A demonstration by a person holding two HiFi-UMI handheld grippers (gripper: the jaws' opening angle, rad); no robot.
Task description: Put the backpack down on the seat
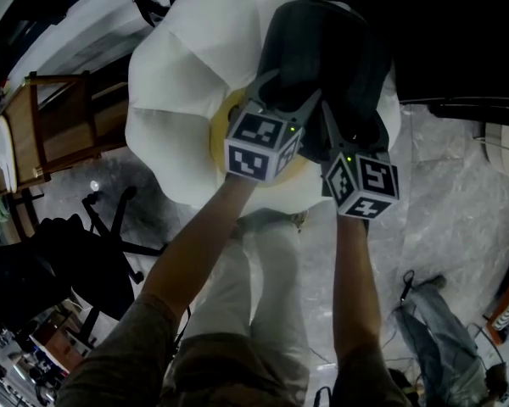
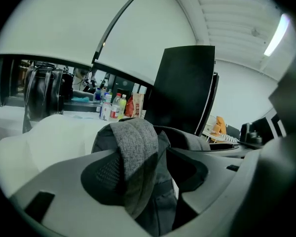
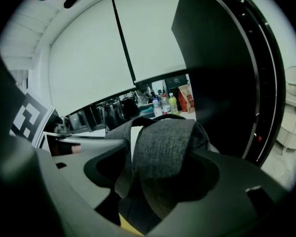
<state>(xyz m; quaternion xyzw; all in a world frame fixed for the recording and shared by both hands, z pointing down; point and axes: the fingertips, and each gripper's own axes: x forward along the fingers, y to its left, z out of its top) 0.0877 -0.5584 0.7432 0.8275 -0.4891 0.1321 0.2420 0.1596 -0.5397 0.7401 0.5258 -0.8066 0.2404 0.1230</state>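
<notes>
My left gripper (image 1: 288,91) is released: its jaws stand wide, and a grey strap (image 2: 135,152) droops loose through the gap without being pinched. The right gripper (image 1: 354,134) is the same, jaws spread, with a second grey strap (image 3: 163,157) looped slack between them. Neither one is grasping anything.

Both straps belong to the backpack (image 1: 322,49), which sits on the seat (image 1: 178,83), a white, petal-shaped cushion with a yellow centre (image 1: 220,134). From the head view, its long axis runs away from me up the picture, leaning a little to the right. The strap end points back towards the grippers and the far end lies near the seat's rear edge. The bag covers the right part of the seat, leaving the left petals bare. I cannot tell from above whether it stands or lies flat.

The gripper views give me what the head view lacks: the weave of the straps, the mesh padding under the left one, and the room behind, where bottles (image 2: 113,106) stand on a bench and a tall black panel (image 2: 187,88) rises just beyond the bag. A sliver of the yellow centre shows below the right gripper's jaws.

Only the head view shows the surroundings on the marble floor: a wooden chair (image 1: 59,125) to the left, a black office chair (image 1: 68,261) nearer me, a grey bag (image 1: 441,329) lying to the right, and my operator's legs (image 1: 254,295) beside the seat.
</notes>
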